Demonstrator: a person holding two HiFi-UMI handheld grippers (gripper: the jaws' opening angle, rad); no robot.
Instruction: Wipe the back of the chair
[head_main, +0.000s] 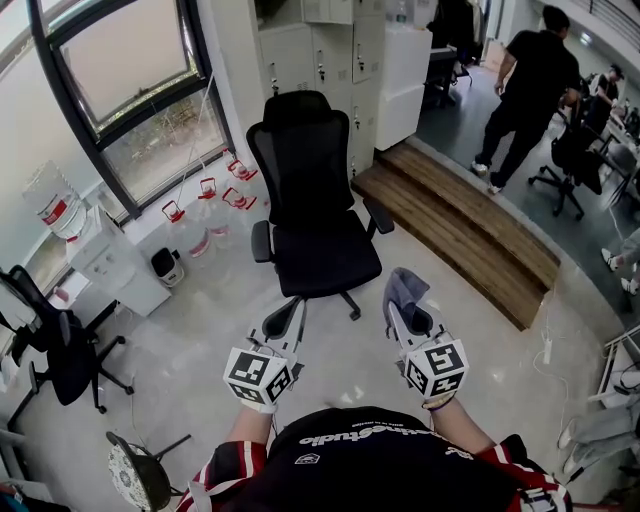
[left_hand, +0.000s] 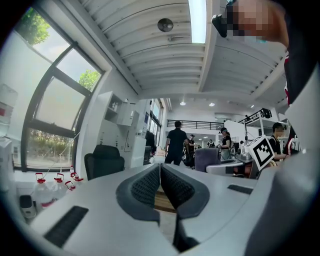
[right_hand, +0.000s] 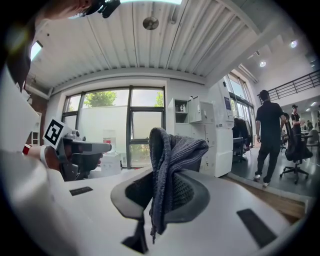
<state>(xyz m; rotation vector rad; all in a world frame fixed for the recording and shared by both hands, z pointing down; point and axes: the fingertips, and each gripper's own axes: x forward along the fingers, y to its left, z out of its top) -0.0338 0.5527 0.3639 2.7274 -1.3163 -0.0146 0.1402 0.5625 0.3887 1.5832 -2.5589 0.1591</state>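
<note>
Head view shows that no wiping has begun: the black mesh-backed office chair with armrests and a wheeled base stands on the pale floor ahead of the person, near the window wall, with its seat turned toward the person and its backrest on the far side. Both grippers hang in front of the person's chest, well apart from the chair, and nothing touches its backrest. The right gripper is ready for the job. In the right gripper view its fingers pinch a folded grey ribbed cloth, which stands up between them in a loose bunch, with a thin tail hanging down below the grip. The left gripper carries nothing. In the left gripper view its 2 dark textured fingers are pressed together with only a hairline seam between them, and the chair shows small in the distance beyond them at the left. Judged from this, the only part in place is the cloth in hand. All the rest is to come: closing the gap to the chair, bringing the cloth flat against the mesh backrest, and passing it over that whole face. If the rear face is meant, the person would probably have to walk round the chair or swivel it, since that side faces away. The empty left gripper could steady the backrest then.
</note>
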